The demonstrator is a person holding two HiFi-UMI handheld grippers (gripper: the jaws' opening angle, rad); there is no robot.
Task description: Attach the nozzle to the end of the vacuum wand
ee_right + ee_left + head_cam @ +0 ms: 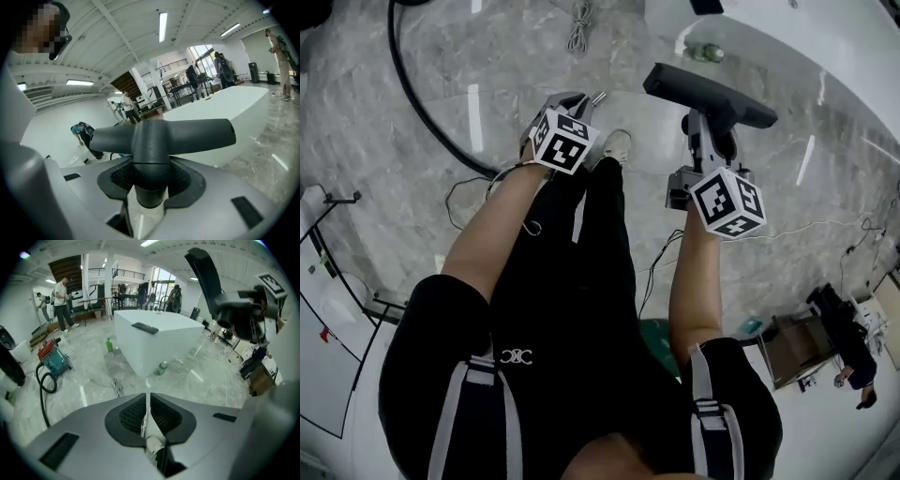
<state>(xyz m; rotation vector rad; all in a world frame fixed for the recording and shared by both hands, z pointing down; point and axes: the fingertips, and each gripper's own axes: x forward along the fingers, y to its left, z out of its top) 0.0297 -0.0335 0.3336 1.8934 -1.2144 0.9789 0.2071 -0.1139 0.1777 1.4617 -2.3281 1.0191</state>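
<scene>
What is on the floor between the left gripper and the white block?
A green bottle, right at the foot of the block. The left gripper view shows it.

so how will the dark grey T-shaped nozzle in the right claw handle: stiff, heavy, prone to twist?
Probably stiff: the dark grey T-shaped plastic nozzle holds its wide bar straight, no sag. Likely light, since the right claw carries it by the round neck alone. That neck may rotate in the grip if the bar gets pushed off-centre.
</scene>
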